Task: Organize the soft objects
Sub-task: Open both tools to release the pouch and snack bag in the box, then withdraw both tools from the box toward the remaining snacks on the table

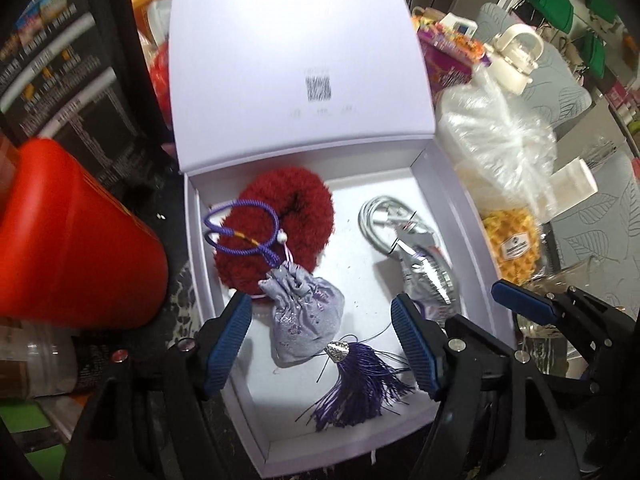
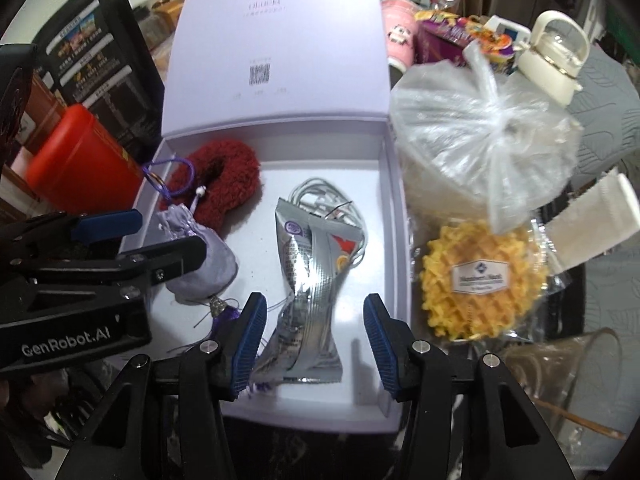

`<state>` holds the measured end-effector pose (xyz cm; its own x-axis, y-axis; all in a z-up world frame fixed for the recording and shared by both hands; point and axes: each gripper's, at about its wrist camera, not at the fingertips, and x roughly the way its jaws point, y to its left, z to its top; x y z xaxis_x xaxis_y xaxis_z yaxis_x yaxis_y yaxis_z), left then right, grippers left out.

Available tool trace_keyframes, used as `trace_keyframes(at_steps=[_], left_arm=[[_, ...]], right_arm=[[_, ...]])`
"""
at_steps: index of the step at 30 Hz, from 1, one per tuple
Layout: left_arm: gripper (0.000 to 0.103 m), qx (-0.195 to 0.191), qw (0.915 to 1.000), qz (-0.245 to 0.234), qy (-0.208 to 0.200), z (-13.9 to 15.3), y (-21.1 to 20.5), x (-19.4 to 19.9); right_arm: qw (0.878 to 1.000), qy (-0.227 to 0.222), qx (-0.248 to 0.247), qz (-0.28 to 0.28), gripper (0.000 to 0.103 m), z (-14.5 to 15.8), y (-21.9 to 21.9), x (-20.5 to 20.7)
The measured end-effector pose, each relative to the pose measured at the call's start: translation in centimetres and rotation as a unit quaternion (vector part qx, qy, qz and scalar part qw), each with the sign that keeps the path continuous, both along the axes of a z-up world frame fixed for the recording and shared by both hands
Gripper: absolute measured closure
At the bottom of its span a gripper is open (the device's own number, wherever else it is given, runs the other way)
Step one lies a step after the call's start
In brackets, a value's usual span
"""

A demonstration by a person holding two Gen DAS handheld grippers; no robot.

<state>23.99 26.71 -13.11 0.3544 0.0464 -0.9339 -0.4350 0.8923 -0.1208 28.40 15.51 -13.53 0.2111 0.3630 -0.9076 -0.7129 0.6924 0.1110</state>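
An open lavender box (image 1: 452, 184) (image 2: 394, 208) holds a fuzzy dark red scrunchie (image 1: 280, 220) (image 2: 228, 176), a lilac drawstring pouch (image 1: 304, 316) (image 2: 212, 264) with a purple cord and tassel (image 1: 360, 388), a coiled white cable (image 1: 384, 220) (image 2: 320, 196) and a silver foil packet (image 1: 428, 276) (image 2: 312, 300). My left gripper (image 1: 322, 344) is open, its jaws on either side of the pouch, not touching it. My right gripper (image 2: 312, 344) is open over the foil packet. The left gripper also shows at the left of the right wrist view (image 2: 132, 236).
A red canister (image 1: 68, 240) (image 2: 76, 168) stands left of the box. To the right are a knotted clear plastic bag (image 1: 492, 140) (image 2: 480, 136), a wrapped yellow waffle (image 2: 480, 280) (image 1: 516, 244), a cream kettle (image 2: 556, 56) and a glass (image 2: 568, 380).
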Motion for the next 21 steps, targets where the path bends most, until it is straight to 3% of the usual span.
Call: trace_keyframes(at_steps=[21], left_arm=[[0.031, 0.066, 0.9942, -0.001, -0.085, 11.3, -2.4, -4.6]], right_arm=[[0.994, -0.082, 0.062, -0.034, 0.053, 10.8, -6.5, -4.4]])
